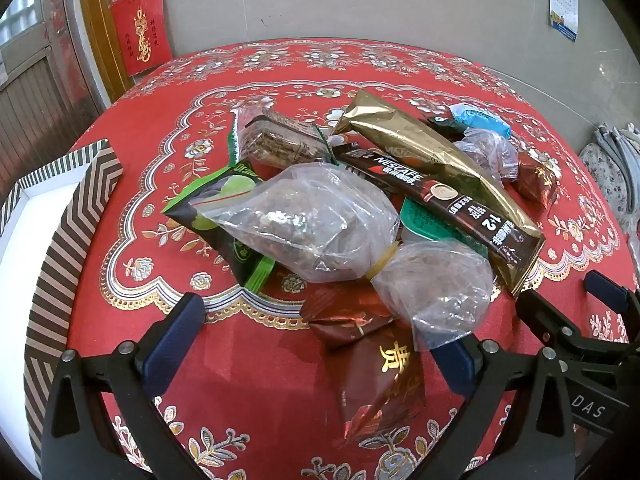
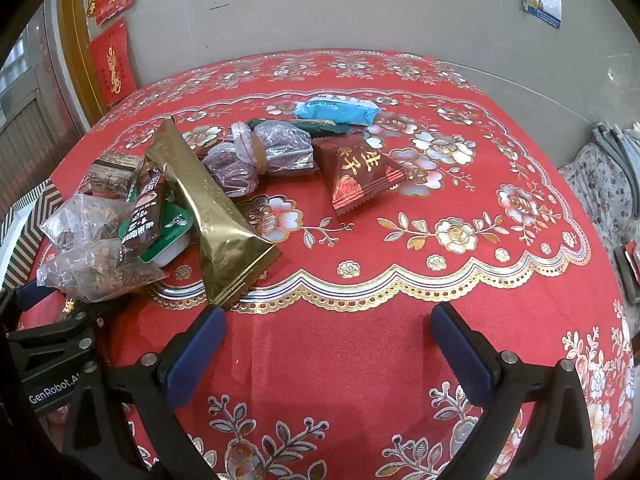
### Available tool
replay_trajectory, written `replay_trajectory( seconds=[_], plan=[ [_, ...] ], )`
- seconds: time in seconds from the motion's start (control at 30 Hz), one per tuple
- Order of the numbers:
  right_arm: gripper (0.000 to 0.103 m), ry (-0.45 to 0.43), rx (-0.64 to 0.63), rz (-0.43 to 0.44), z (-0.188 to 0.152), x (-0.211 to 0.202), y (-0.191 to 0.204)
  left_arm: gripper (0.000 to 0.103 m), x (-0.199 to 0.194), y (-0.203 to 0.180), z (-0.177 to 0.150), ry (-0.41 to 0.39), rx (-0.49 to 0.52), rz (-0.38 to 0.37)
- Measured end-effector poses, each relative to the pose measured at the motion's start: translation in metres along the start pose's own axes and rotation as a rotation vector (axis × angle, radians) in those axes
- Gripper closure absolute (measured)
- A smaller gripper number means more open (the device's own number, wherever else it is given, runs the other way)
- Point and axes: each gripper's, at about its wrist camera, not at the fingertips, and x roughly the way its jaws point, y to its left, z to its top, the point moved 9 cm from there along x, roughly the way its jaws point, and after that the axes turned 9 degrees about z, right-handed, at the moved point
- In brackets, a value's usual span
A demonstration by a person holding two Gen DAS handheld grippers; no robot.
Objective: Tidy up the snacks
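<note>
Between the spread fingers of the left tool lay a dark red packet, under a clear bag in the snack pile. Best to close low on it alone, toward the striped box. The right tool gaped, holding nothing, over bare counter.

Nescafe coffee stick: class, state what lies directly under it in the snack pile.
Under the Nescafe coffee stick lies a green-lidded white cup, partly showing, and the stick's far end rests beside the gold packet. Whatever lies beneath the cup is covered.
</note>
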Motion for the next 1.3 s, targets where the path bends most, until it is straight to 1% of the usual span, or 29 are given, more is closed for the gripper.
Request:
replay_trajectory(
  seconds=[0.13, 0.2, 0.3, 0.4, 0.6, 0.67, 0.77, 0.93, 1.07, 1.3],
  plan=[
    [0.001, -0.013, 0.003, 0.002, -0.001, -0.005, 0.003, 0.000, -0.002, 0.003, -0.002, 0.012, 0.003, 0.002],
    [0.001, -0.022, 0.008, 0.015, -0.006, -0.011, 0.009, 0.000, -0.008, 0.002, 0.001, 0.000, 0.001, 0.003],
    [0.001, -0.050, 0.007, 0.005, -0.004, -0.027, 0.012, 0.000, -0.025, 0.009, -0.008, -0.032, 0.004, -0.003],
    [0.001, -0.083, -0.003, -0.002, 0.001, -0.042, 0.016, 0.000, -0.038, 0.014, -0.004, -0.066, -0.008, -0.013],
    [0.001, -0.133, -0.013, 0.007, 0.006, -0.069, 0.028, 0.000, -0.067, 0.029, 0.006, -0.167, -0.019, -0.022],
    [0.001, -0.147, -0.009, 0.015, 0.007, -0.077, 0.031, 0.000, -0.072, 0.034, 0.007, -0.185, -0.029, -0.039],
    [0.001, -0.163, -0.020, 0.019, 0.008, -0.085, 0.035, 0.000, -0.077, 0.037, 0.006, -0.192, -0.037, -0.051],
    [0.001, -0.175, -0.047, 0.007, 0.009, -0.092, 0.045, 0.000, -0.085, 0.043, 0.005, -0.221, -0.037, -0.040],
    [0.001, -0.174, -0.050, 0.021, 0.007, -0.092, 0.049, 0.000, -0.090, 0.047, 0.008, -0.245, -0.036, -0.030],
    [0.001, -0.182, -0.056, 0.023, 0.008, -0.094, 0.052, 0.000, -0.091, 0.048, 0.009, -0.255, -0.041, -0.029]
  ],
)
